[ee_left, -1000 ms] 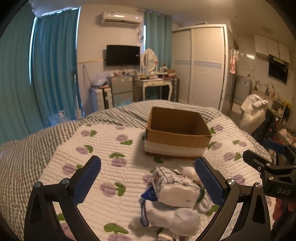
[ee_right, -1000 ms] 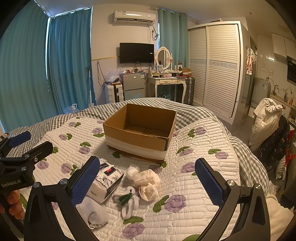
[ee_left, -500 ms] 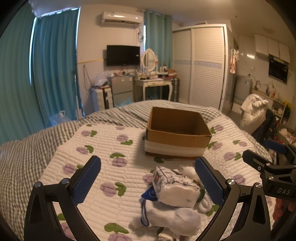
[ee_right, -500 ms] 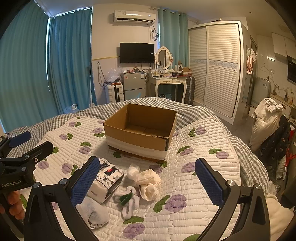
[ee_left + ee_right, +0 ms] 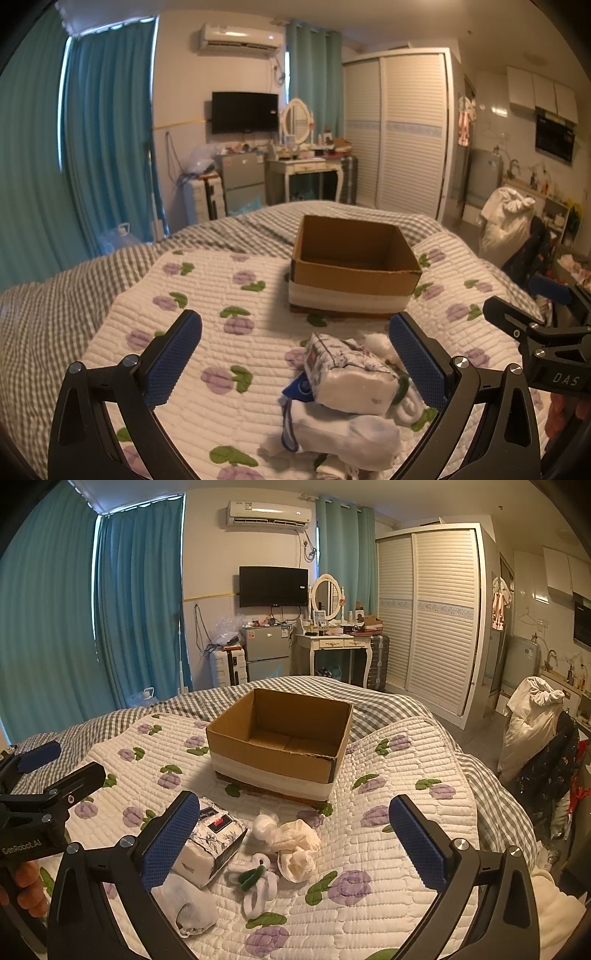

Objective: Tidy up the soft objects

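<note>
An open cardboard box (image 5: 354, 266) (image 5: 280, 738) stands empty on the quilted bed. In front of it lies a small heap: a wrapped tissue pack (image 5: 349, 373) (image 5: 212, 843), white socks (image 5: 343, 432) (image 5: 188, 908), a cream crumpled cloth (image 5: 297, 847) and a white-and-green fuzzy loop (image 5: 255, 880). My left gripper (image 5: 295, 354) is open above the quilt, the pack lying near its right finger. My right gripper (image 5: 291, 842) is open over the cloth and loop. Each gripper shows at the edge of the other's view: the right gripper (image 5: 535, 332), the left gripper (image 5: 40, 786) held by a hand.
The floral quilt (image 5: 399, 849) covers a checked bedspread (image 5: 55, 295). Beyond the bed stand a dresser with a mirror (image 5: 332, 638), a small fridge (image 5: 264, 650) and a wardrobe (image 5: 424, 616). A chair piled with clothes (image 5: 535, 734) sits at the right.
</note>
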Available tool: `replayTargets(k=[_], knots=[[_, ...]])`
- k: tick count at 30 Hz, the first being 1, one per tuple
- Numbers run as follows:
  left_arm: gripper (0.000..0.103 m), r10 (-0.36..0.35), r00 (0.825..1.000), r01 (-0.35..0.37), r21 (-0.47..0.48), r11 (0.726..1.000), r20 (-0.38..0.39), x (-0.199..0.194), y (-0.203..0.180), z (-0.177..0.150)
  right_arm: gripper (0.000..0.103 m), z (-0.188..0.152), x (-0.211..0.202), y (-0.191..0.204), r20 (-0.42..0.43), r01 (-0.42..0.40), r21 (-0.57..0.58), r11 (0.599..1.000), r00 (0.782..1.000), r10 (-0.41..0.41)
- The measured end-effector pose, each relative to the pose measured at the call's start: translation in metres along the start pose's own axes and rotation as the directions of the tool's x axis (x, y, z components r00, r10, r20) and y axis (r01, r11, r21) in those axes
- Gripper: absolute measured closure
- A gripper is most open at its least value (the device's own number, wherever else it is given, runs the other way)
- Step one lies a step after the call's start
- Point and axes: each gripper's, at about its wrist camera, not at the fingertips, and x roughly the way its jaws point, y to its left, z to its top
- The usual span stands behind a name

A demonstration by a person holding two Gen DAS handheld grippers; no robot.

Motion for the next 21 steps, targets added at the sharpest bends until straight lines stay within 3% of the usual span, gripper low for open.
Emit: replayTargets(k=[9,17,21], knots=[[0.000,-0.002,1.000,0.002,0.008,1.000,0.017,-0.007,-0.003,0.005,0.000,0.006,-0.008,-0.001,0.015,-0.002,-0.005,1.000,1.000,0.002],[0.000,-0.005,0.999,0.004,0.015,1.000,0.053,-0.037,-0.007,0.012,0.000,0.010,-0.036,0.005,0.043,-0.014,-0.034,0.999,0.999,0.016],[0.000,0.009,0.999,-0.010,0.026,1.000,0.037,-0.048,-0.007,0.009,0.000,0.007,-0.046,0.014,0.027,-0.035,-0.073,0.997,0.999,0.037]])
